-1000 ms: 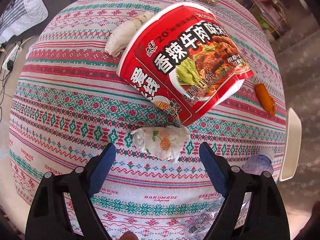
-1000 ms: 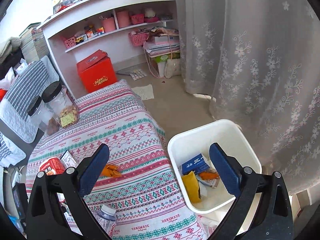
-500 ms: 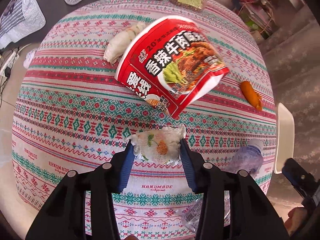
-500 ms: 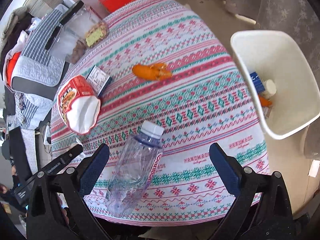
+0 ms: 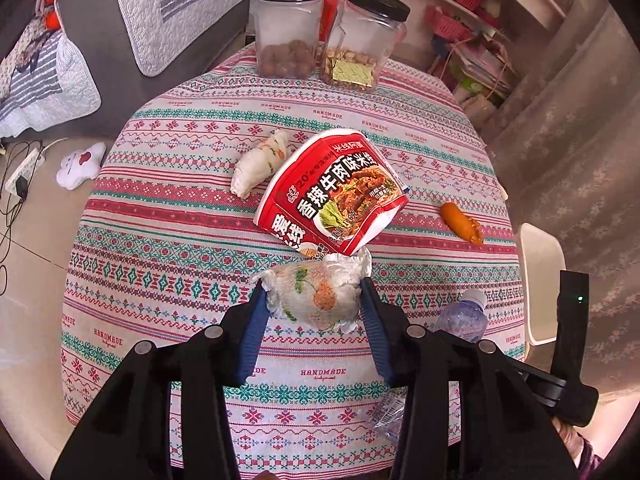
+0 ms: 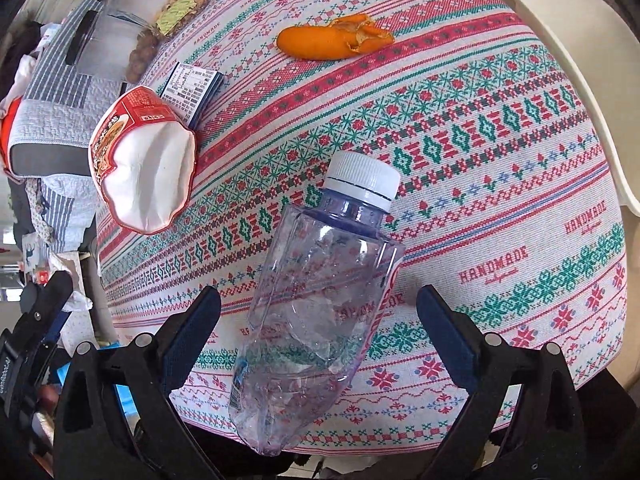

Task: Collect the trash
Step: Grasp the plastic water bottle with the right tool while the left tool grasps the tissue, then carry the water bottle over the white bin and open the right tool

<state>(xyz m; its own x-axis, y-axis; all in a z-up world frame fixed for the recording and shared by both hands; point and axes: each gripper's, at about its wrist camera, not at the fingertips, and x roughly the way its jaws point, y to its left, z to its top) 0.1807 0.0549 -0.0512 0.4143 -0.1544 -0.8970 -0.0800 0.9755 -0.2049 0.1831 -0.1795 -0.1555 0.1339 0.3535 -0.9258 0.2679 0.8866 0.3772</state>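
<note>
Crumpled floral paper wad (image 5: 316,296) clamped in your left gripper (image 5: 314,300), lifted off the table, your right gripper (image 6: 318,300) gaping, narrowing round clear plastic bottle (image 6: 316,312) at table's near edge (image 6: 520,400).

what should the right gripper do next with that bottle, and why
Probably lower a little and close. The right gripper is open, its blue pads on either side of the crushed plastic bottle lying on the tablecloth, not yet pressing it. The white bin stands close by.

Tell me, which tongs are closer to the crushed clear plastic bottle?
Right. The right tongs straddle the crushed clear plastic bottle, open. The left tongs sit beside it, gripping a crumpled floral tissue.
</note>
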